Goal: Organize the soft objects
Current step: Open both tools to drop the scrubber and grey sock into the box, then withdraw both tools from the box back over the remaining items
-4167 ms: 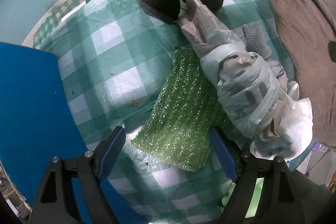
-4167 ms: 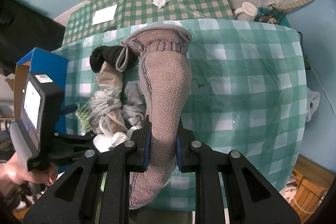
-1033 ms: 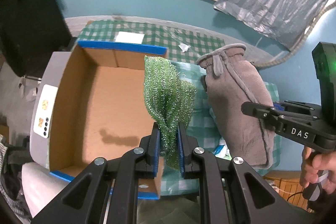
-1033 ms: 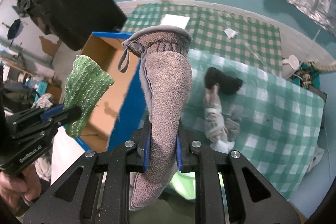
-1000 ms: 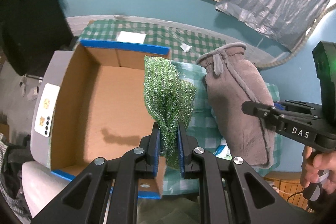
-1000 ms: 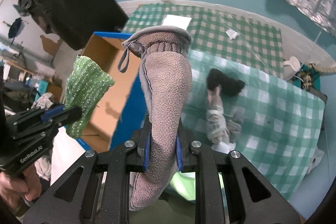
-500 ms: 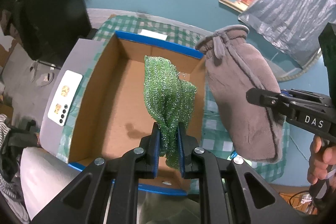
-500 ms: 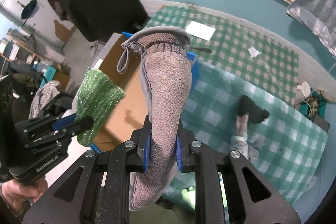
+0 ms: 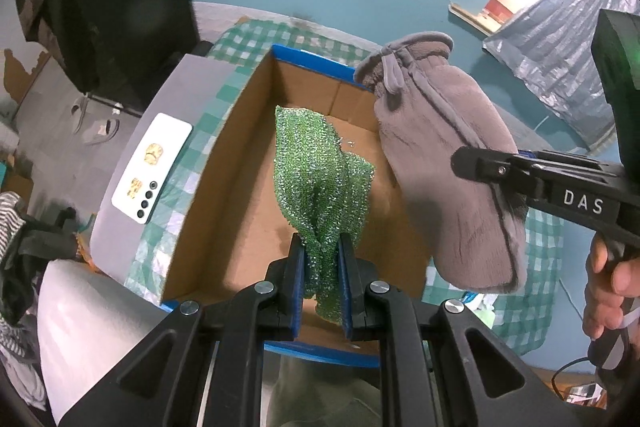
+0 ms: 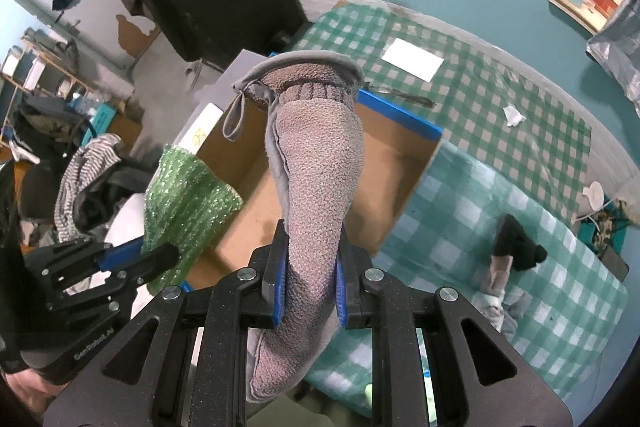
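Drop-off step: left hand-held gripper [image 9: 322,259] clamps green scrubber cloth [image 9: 322,179] over open cardboard box [image 9: 224,187]; right hand-held gripper [image 10: 309,281] grips grey mitten [image 10: 316,171] beside it; next, release both inside

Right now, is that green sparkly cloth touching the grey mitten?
Apart. In the right wrist view, open cardboard box shows between the green cloth and the grey mitten, each held separately.
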